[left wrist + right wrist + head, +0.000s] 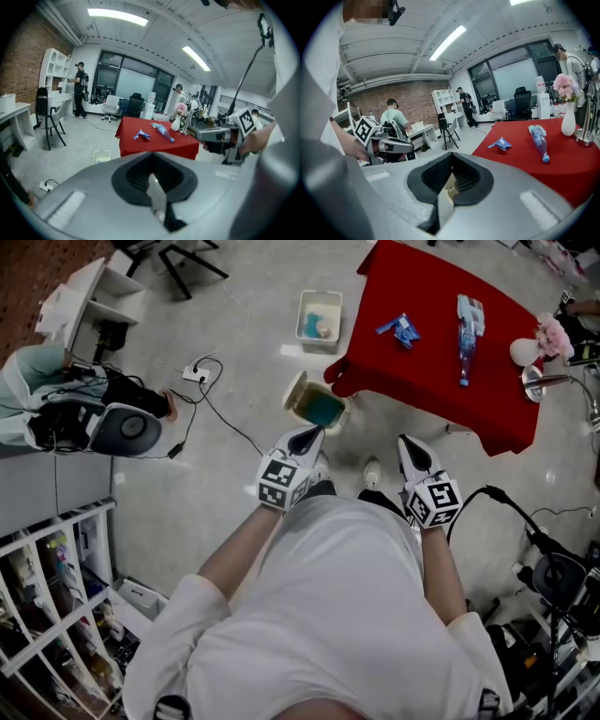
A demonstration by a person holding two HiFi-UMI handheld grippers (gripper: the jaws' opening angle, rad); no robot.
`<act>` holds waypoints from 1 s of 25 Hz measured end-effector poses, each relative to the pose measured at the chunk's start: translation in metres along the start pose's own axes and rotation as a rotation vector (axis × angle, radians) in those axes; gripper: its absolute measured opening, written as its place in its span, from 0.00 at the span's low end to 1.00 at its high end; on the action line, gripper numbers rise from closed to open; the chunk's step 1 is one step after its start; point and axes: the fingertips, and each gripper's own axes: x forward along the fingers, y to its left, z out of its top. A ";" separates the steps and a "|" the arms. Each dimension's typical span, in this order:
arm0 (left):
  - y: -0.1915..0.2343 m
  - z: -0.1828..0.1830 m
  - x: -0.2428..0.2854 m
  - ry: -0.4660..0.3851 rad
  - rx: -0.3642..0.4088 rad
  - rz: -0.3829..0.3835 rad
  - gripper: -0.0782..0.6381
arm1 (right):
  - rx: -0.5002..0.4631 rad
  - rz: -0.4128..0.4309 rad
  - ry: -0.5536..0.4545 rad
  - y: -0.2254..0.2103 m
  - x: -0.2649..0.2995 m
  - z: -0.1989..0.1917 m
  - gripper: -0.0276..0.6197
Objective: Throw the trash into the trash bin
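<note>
We hold the left gripper (306,439) and right gripper (410,448) with fingers together, empty. The bottle (466,341) lies on the tabletop (427,381).

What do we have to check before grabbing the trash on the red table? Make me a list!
1. Left gripper empty: ok, jaws together on nothing.
2. Right gripper empty: ok, jaws together on nothing.
3. Jaws open to grab: not ok, both are shut.
4. Trash in sight: ok, a blue wrapper and a plastic bottle lie on the red table.
5. Trash bin ready: ok, it sits on the floor by the table's corner, top open.
6. Grippers at the trash: not ok, both are short of the table.
</note>
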 end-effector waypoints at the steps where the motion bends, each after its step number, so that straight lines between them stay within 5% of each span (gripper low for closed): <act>1: 0.001 -0.001 -0.001 0.004 0.006 -0.007 0.12 | -0.001 -0.004 0.002 0.002 0.001 -0.001 0.04; 16: 0.031 -0.007 -0.021 0.036 0.064 -0.068 0.12 | -0.006 -0.106 -0.011 0.010 0.027 0.004 0.05; 25: 0.054 0.004 -0.025 -0.004 0.018 -0.004 0.12 | -0.012 -0.086 -0.001 -0.008 0.055 0.016 0.09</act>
